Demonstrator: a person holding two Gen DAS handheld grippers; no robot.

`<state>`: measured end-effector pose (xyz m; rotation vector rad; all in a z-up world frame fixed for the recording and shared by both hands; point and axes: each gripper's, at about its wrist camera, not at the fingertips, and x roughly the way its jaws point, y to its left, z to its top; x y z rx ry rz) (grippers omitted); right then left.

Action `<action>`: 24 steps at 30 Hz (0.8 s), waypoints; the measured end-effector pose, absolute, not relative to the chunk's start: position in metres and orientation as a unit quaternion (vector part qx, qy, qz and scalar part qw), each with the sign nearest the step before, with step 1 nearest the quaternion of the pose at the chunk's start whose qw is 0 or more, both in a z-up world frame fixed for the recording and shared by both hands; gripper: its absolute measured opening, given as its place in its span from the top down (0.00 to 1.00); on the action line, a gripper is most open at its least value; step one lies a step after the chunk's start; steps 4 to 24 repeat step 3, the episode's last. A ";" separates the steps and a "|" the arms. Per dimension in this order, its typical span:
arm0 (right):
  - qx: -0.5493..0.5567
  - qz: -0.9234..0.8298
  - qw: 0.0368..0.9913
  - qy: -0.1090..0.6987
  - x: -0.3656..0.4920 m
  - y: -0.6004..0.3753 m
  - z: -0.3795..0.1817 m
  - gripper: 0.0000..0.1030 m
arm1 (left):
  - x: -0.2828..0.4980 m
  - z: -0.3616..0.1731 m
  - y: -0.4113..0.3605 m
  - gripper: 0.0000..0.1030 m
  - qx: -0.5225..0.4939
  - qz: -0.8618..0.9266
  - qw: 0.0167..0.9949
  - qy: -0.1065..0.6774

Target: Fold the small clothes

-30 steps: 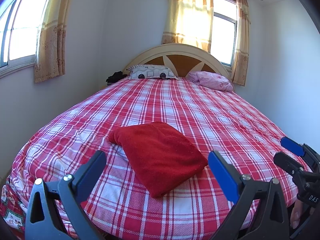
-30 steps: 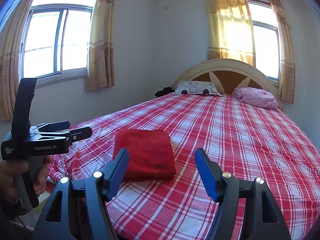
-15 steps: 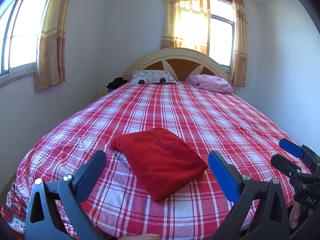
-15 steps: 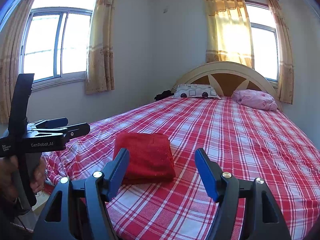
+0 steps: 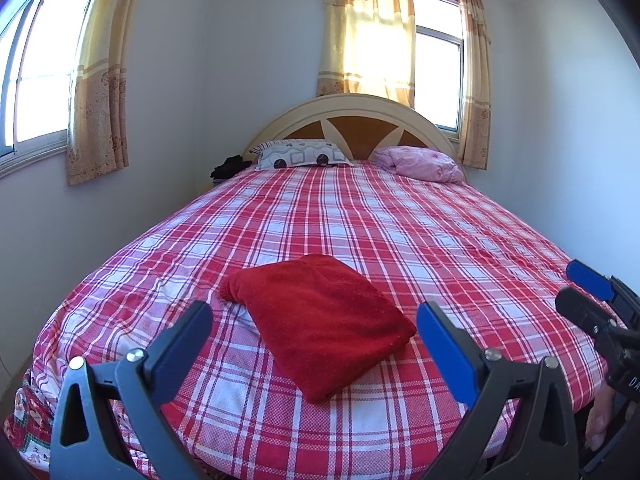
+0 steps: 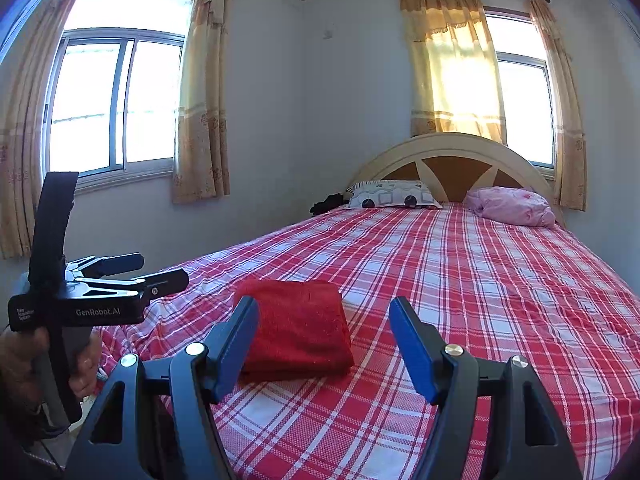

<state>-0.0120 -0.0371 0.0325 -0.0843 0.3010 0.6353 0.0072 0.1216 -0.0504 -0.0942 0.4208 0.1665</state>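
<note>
On the near part of the bed lies a folded red cloth. The left tool and the right tool are both released, grasping nothing, held above the bed edge.

plaid bedspread; patterned pillow beside pink pillow; curtains.

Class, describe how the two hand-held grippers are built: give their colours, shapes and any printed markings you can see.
Both have black plastic frames with triangular cut-outs, silver pivot bolts and flat blue pads on two long fingers. The left hand-held gripper has a pistol-style handle, and its body reads "GenRobot.AI" in white in the right wrist view. The right hand-held gripper matches it; white letters "DA" show in the left wrist view.
</note>
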 end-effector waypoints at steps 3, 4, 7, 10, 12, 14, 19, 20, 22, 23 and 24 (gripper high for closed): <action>-0.042 0.310 0.937 0.153 -0.010 -0.035 0.030 0.33 | 0.007 -0.051 0.119 0.00 -0.042 0.082 0.974 0.206; -0.042 0.310 0.937 0.153 -0.010 -0.035 0.030 0.33 | 0.007 -0.051 0.119 0.00 -0.042 0.082 0.974 0.206; -0.042 0.310 0.937 0.153 -0.010 -0.035 0.030 0.33 | 0.007 -0.051 0.119 0.00 -0.042 0.082 0.974 0.206; -0.042 0.310 0.937 0.153 -0.010 -0.035 0.030 0.33 | 0.007 -0.051 0.119 0.00 -0.042 0.082 0.974 0.206; -0.042 0.310 0.937 0.153 -0.010 -0.035 0.030 0.33 | 0.007 -0.051 0.119 0.00 -0.042 0.082 0.974 0.206; -0.042 0.310 0.937 0.153 -0.010 -0.035 0.030 0.33 | 0.007 -0.051 0.119 0.00 -0.042 0.082 0.974 0.206; -0.042 0.310 0.937 0.153 -0.010 -0.035 0.030 0.33 | 0.007 -0.051 0.119 0.00 -0.042 0.082 0.974 0.206; -0.042 0.310 0.937 0.153 -0.010 -0.035 0.030 0.33 | 0.007 -0.051 0.119 0.00 -0.042 0.082 0.974 0.206; -0.042 0.310 0.937 0.153 -0.010 -0.035 0.030 0.33 | 0.007 -0.051 0.119 0.00 -0.042 0.082 0.974 0.206; -0.042 0.310 0.937 0.153 -0.010 -0.035 0.030 0.33 | 0.007 -0.051 0.119 0.00 -0.042 0.082 0.974 0.206; -0.042 0.310 0.937 0.153 -0.010 -0.035 0.030 0.33 | 0.007 -0.051 0.119 0.00 -0.042 0.082 0.974 0.206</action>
